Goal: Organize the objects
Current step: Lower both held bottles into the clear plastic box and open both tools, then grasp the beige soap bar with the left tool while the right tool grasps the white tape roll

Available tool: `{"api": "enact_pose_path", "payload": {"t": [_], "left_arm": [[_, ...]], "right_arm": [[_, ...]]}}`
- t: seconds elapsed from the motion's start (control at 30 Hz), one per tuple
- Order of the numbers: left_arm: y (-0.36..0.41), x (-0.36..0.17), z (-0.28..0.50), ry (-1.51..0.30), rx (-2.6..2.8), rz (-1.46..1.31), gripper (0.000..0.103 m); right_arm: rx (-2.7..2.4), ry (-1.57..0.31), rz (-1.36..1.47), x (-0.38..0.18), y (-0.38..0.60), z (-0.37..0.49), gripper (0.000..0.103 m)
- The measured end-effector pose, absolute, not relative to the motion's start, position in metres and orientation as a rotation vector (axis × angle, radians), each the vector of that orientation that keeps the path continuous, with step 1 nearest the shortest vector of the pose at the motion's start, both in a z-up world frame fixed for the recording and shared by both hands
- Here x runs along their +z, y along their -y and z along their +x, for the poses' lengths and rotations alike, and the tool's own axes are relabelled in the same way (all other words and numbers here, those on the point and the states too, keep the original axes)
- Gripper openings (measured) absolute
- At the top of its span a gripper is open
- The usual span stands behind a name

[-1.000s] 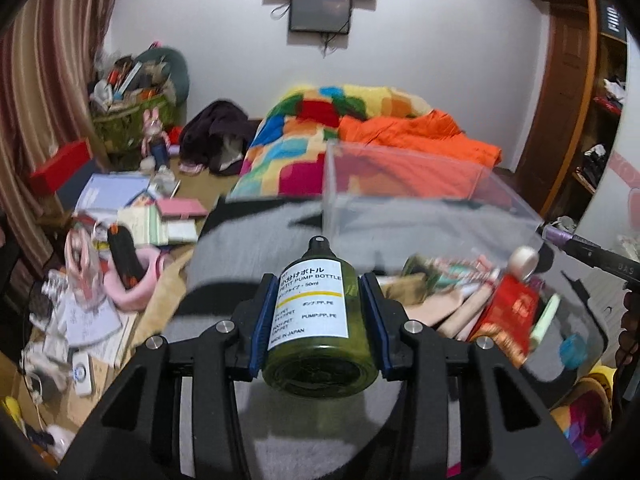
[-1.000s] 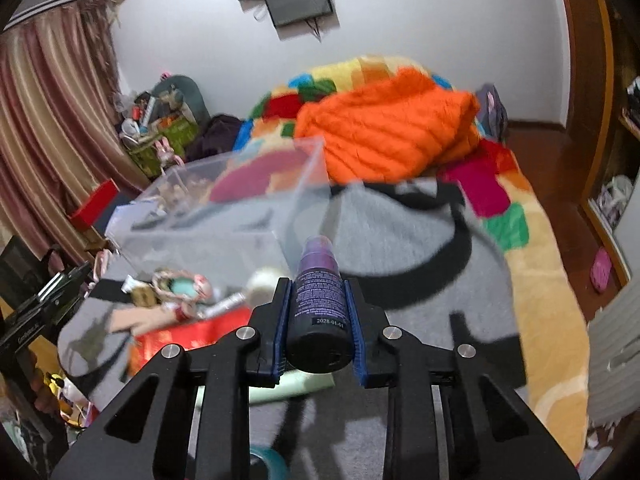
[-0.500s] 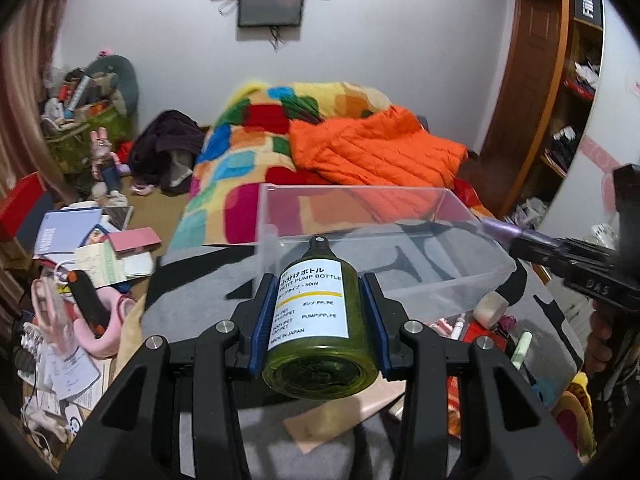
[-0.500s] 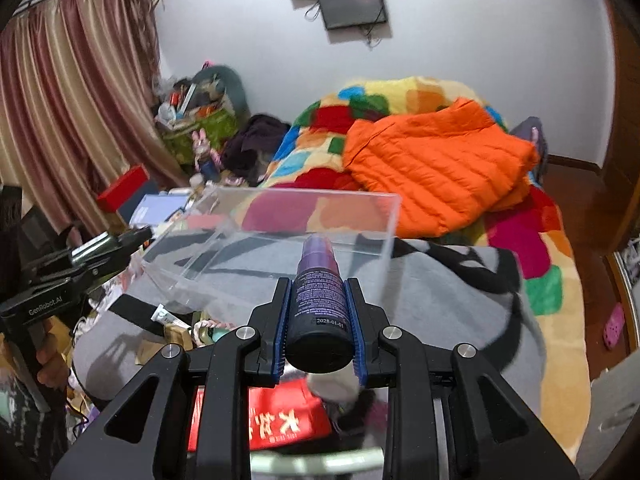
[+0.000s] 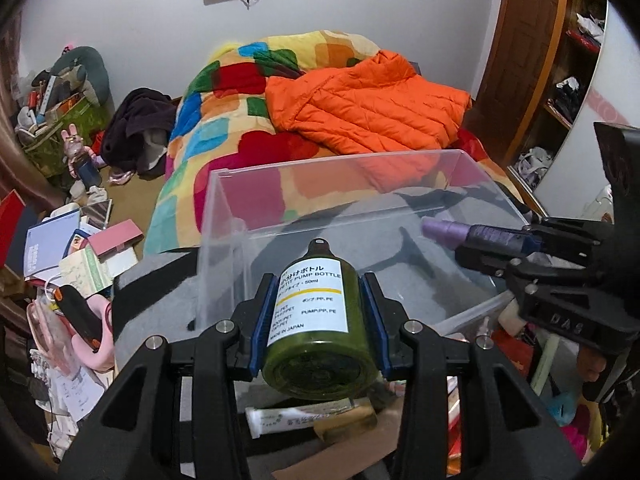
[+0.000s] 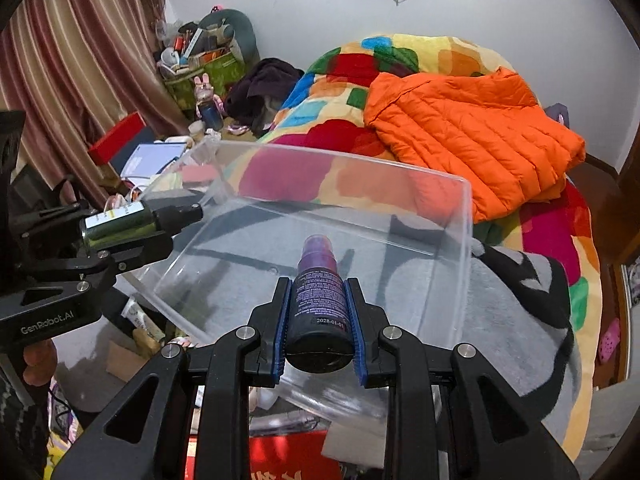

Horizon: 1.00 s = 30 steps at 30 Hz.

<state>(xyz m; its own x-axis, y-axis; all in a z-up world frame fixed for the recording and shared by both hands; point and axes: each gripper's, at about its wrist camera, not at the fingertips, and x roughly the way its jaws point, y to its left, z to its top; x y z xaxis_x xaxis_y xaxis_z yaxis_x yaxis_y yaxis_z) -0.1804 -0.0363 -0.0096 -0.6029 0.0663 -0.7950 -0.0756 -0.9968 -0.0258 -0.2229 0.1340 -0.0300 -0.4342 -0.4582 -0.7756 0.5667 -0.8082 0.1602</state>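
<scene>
My left gripper [image 5: 318,312] is shut on a green pump bottle [image 5: 316,320] with a white label, held level over the near edge of a clear plastic bin [image 5: 360,200]. My right gripper [image 6: 320,316] is shut on a purple spray bottle [image 6: 320,300], held over the bin [image 6: 400,208] from its other side. The bin sits on a grey blanket on the bed. Each gripper shows in the other's view: the right with its purple bottle [image 5: 472,234], the left with its green bottle [image 6: 120,224]. Both bottle tips point in over the bin.
Loose toiletries, a white tube [image 5: 296,420] and a red packet [image 6: 296,460] lie on the blanket in front of the bin. An orange jacket [image 5: 368,108] lies on the patchwork quilt behind it. Books and clutter [image 5: 72,248] cover the floor at left. A wooden shelf [image 5: 560,60] stands at right.
Both grippers have swung toward the bin and come closer to it, each keeping its bottle. The bin now fills the middle of both views, and the grippers face each other across it.
</scene>
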Motion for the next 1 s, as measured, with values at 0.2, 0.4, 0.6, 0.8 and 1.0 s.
{"api": "enact_pose_path", "payload": {"t": [0.2,0.4,0.6,0.8,1.0], "left_arm": [[0.03,-0.014,-0.187,-0.035,2.705,-1.383,0.042],[0.026,-0.005,-0.173,-0.056,2.72,-1.335,0.044],[0.026,0.014,-0.148,-0.071,2.763,-1.235,0.061],[0.029,0.027,-0.118,-0.078,2.813,-1.151,0.073],[0.033,0.02,-0.094,-0.068,2.846,-1.149,0.078]], "right_arm": [[-2.237,-0.223,1.16,-0.03,-0.126,-0.22,0.024],[-2.23,-0.219,1.14,-0.022,-0.13,-0.211,0.027],[-2.253,-0.216,1.073,-0.005,-0.139,-0.192,0.039],[-2.306,-0.199,0.957,0.019,-0.157,-0.163,0.057],[-2.357,-0.183,0.916,0.024,-0.178,-0.143,0.065]]}}
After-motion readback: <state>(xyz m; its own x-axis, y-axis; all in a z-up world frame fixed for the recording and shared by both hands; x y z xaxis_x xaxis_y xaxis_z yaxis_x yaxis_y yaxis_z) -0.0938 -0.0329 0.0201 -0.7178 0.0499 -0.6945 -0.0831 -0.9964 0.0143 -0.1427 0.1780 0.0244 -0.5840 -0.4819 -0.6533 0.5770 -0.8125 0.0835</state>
